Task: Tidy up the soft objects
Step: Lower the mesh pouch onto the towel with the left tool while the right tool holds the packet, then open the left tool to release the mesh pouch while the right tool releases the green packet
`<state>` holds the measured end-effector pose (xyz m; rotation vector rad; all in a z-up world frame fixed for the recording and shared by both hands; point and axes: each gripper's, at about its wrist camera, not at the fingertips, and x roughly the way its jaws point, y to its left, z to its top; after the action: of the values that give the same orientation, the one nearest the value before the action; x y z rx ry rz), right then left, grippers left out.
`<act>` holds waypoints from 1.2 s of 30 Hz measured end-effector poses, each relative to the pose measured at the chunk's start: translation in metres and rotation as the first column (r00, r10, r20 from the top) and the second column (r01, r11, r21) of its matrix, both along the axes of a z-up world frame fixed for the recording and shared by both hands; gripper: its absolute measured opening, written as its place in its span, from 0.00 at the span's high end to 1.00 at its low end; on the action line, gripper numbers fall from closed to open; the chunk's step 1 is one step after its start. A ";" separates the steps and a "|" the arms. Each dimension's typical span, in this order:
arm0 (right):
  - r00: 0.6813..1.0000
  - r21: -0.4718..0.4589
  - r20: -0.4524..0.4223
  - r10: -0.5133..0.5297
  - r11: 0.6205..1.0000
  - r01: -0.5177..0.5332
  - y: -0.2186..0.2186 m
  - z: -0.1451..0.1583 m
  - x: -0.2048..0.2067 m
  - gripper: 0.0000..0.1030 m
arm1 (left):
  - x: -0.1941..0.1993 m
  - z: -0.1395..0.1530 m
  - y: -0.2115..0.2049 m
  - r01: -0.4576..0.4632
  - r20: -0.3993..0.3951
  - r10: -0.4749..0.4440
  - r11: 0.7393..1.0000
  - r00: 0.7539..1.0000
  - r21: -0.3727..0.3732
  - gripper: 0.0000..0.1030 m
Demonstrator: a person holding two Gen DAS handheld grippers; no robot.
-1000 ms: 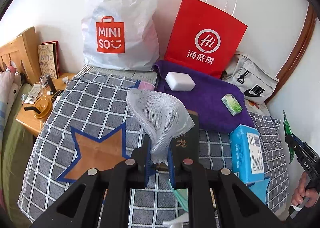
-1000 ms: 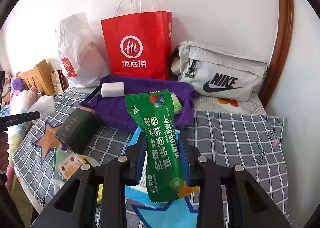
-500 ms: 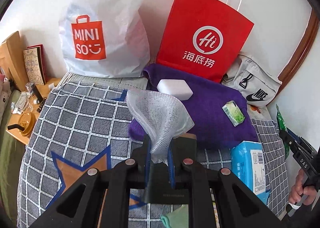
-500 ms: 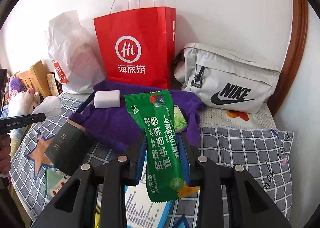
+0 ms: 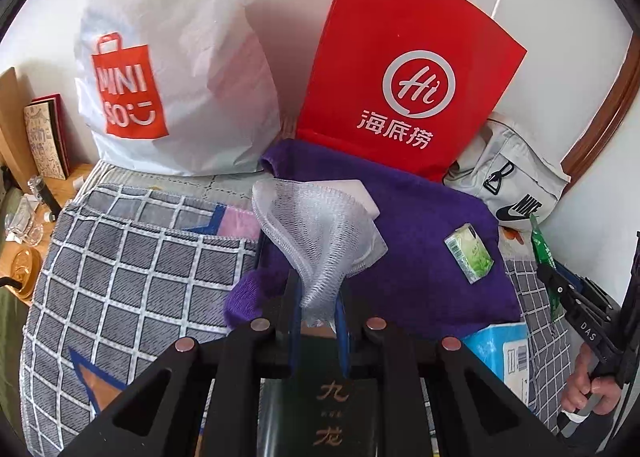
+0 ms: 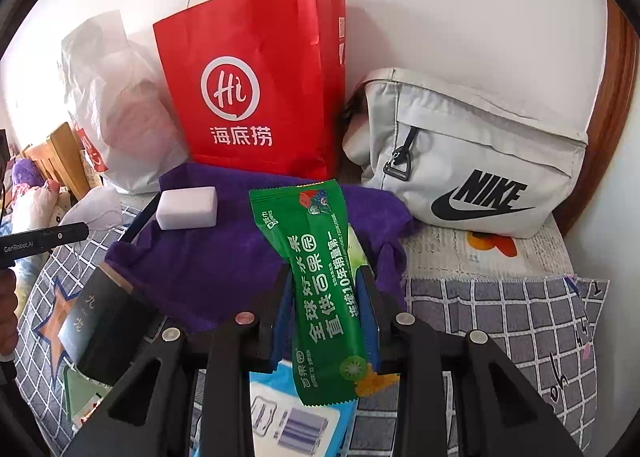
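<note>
My left gripper (image 5: 318,307) pinches the white mesh cloth (image 5: 316,233) above the purple towel (image 5: 420,257), where the soft things gather. My right gripper (image 6: 326,307) clamps the green wipes packet (image 6: 320,289), upright, over the towel's near edge.

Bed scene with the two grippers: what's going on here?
A person is sorting items on a bed. The left gripper is shut on a white mesh cloth, and the right gripper is shut on a green snack packet. Both are held above the purple towel, where a white sponge block already lies.
</note>
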<state>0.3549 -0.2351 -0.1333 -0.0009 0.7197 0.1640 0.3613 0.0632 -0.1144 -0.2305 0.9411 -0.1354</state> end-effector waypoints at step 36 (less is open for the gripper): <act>0.984 0.035 -0.167 0.056 0.998 -0.051 0.014 -0.062 0.090 0.55 | 0.075 -0.060 -0.036 0.081 -0.183 -0.087 0.996 0.979 -0.038 0.40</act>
<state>0.4447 -0.2215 -0.1952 0.0226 0.8862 0.2283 0.4366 0.0275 -0.1740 -0.2345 1.1348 -0.2092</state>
